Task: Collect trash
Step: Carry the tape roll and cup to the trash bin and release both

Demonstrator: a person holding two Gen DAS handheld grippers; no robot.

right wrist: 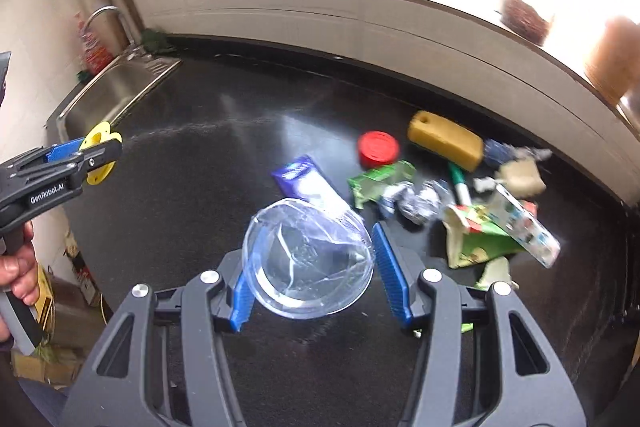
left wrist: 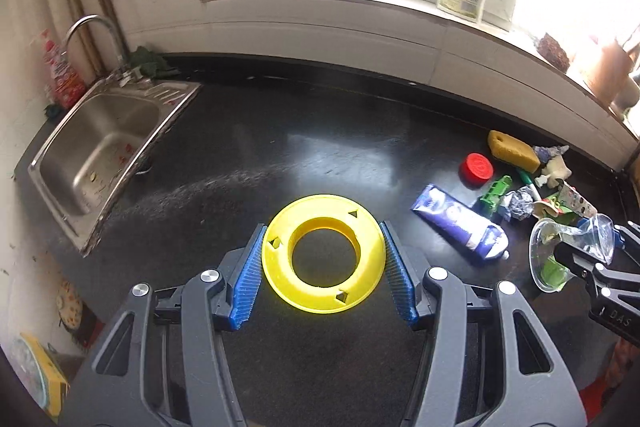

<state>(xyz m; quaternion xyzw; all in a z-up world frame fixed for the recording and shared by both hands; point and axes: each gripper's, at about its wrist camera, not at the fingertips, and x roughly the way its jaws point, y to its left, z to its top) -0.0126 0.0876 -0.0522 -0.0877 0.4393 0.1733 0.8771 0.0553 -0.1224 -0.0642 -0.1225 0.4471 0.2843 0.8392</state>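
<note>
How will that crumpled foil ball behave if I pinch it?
The foil ball looks thin and creased, so it is probably light and would crush further. Its irregular shape should keep it from rolling far. Wedged among the green wrapper, it may drag neighbours.

Glossy black counter [left wrist: 320,147]; steel sink [left wrist: 100,147]

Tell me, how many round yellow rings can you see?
1. The yellow ring sits between the blue pads of the left gripper, lifted above the dark counter. The yellow sponge by the trash pile is a block, not a ring. None seems hidden.
</note>
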